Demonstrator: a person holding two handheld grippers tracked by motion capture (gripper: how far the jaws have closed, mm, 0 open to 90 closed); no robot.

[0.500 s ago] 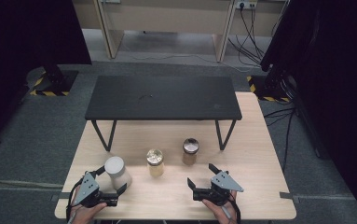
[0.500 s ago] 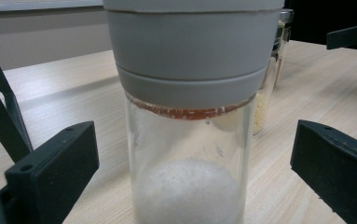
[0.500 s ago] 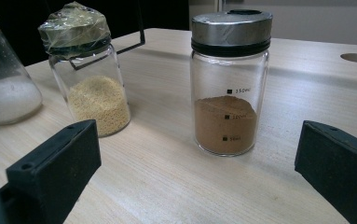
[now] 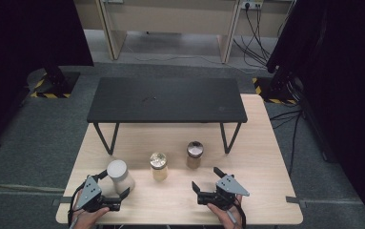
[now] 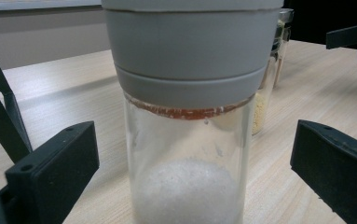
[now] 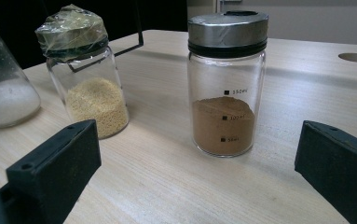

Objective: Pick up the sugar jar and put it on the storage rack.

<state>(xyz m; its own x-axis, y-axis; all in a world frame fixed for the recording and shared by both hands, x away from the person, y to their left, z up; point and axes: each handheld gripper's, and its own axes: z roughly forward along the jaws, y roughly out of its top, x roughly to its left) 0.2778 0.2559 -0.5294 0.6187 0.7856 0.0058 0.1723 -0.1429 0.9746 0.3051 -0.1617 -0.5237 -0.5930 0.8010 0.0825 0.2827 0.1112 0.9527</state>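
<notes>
Grasp approach: left claw stands wide around the salt jar, untouched; next, close squarely below the lid; right claw waits wide.

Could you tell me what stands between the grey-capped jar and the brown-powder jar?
The jar of yellow grains stands between the grey-capped jar and the brown-powder jar, as the high view shows.

i see a grey carpet floor, a pale wooden table carrying a low black bench, black curtains either side, light wooden desks behind.
</notes>
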